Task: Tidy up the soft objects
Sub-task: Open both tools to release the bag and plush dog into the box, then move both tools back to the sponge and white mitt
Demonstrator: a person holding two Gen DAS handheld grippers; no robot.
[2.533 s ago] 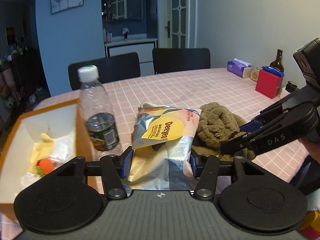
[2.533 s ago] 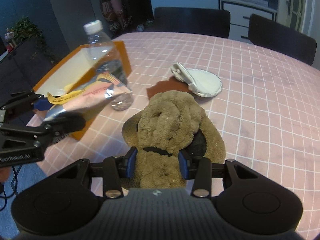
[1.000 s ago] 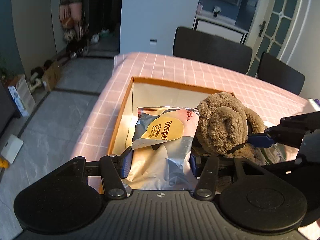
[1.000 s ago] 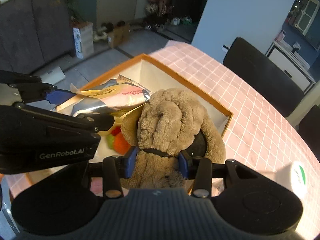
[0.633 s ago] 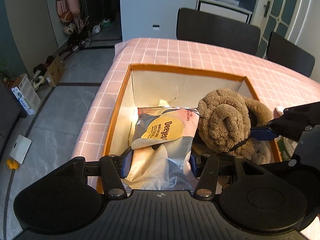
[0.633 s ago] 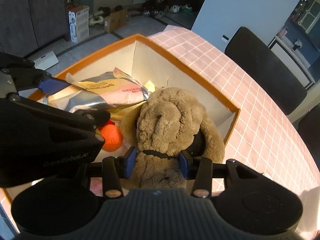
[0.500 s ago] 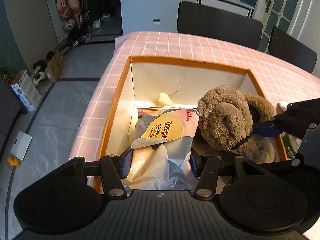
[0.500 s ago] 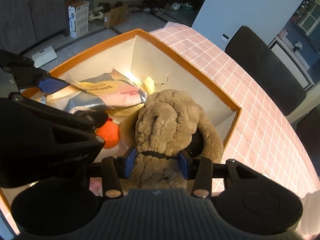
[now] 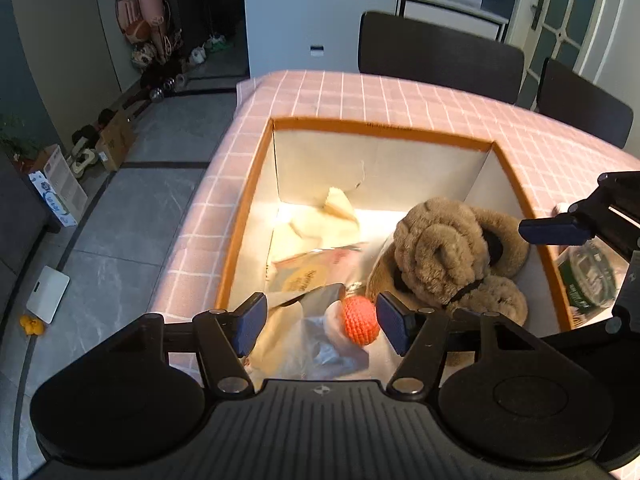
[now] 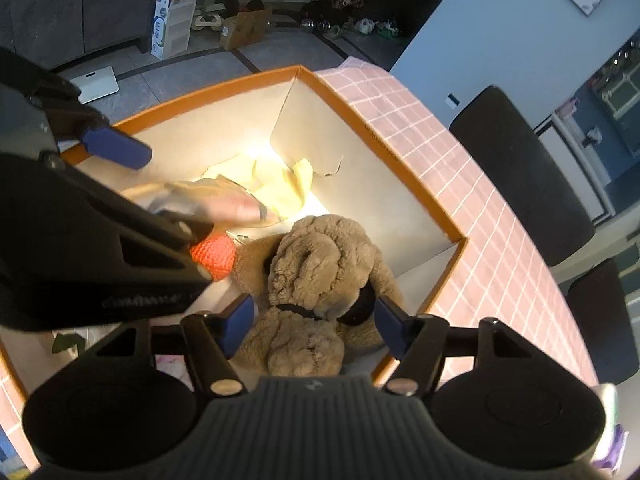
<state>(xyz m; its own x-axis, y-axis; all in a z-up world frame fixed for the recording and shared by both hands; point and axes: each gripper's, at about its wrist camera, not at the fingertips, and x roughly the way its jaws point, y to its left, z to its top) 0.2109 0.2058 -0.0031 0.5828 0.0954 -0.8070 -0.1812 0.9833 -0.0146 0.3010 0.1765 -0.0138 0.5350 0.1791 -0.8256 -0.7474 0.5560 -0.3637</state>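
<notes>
Over the orange-rimmed box [image 9: 400, 130], at the corner of the pink checked tablecloth [image 9: 400, 96], both tongs point down into the white interior. Left gripper [image 9: 318, 322]: jaws opening, pads clear of the snack bag [image 9: 308, 280], which lies blurred below them on the box floor, apparently dropping or just settled. Right gripper [image 10: 316, 320]: jaws opening too; plush dog [image 10: 316, 280] sits between the blue pads, but the pads no longer seem to press its sides. The dog rests in the box's right part, against the wall, touching or just beside the orange knitted ball [image 9: 361, 320]. Pale yellow cloth or paper [image 9: 324, 222] lies crumpled toward the far wall. Handling, as a judgement: the dog is light, squashy, not fragile; it gives under the pads, so a grip across the neck at its black collar would hold best. The bag is light, crinkly, its foil slippery, contents likely crushable; take it by a sealed edge. Writing: the bag's yellow label is smeared by motion, unreadable. Lettering on the left gripper's arm in the right-wrist view is too blurred to read. A green-labelled bottle [image 9: 588, 276] stands outside the box, label illegible.
</notes>
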